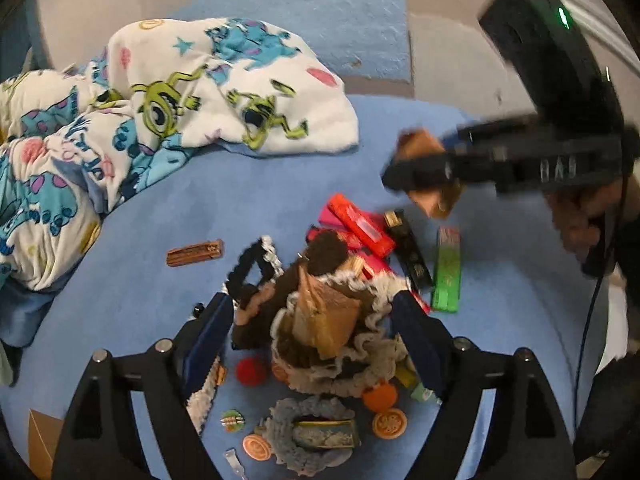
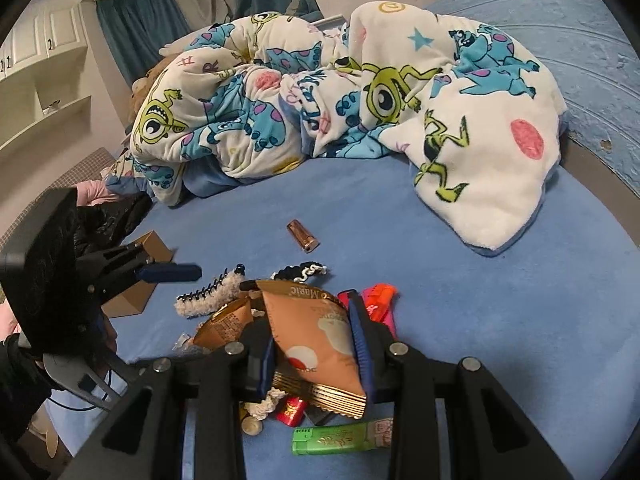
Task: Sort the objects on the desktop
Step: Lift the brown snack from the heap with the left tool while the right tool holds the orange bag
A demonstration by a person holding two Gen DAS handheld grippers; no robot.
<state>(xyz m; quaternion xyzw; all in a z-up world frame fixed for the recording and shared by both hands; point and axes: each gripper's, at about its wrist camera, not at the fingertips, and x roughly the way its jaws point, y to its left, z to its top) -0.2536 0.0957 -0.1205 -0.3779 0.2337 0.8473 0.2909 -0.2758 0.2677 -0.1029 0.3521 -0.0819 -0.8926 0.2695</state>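
Left gripper (image 1: 312, 320) gapes wide over the heap of hair ties (image 1: 332, 364), gripping nothing, must drop and close | right gripper (image 2: 316, 344) clamped on snack packet (image 2: 316, 336), lifted above lighter (image 2: 340, 440); needs carrying off.

A home bedroom. Blue-sheeted bed (image 2: 400, 240) with rumpled cartoon blanket (image 2: 360, 100); far left, teal curtains (image 2: 136, 24) and white built-in shelves (image 2: 44, 92).

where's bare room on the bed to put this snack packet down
Bare sheet lies between the blanket and the pile, around the lone battery, and right of the red lighter. It is crowded under the snack packet, beside the green lighter.
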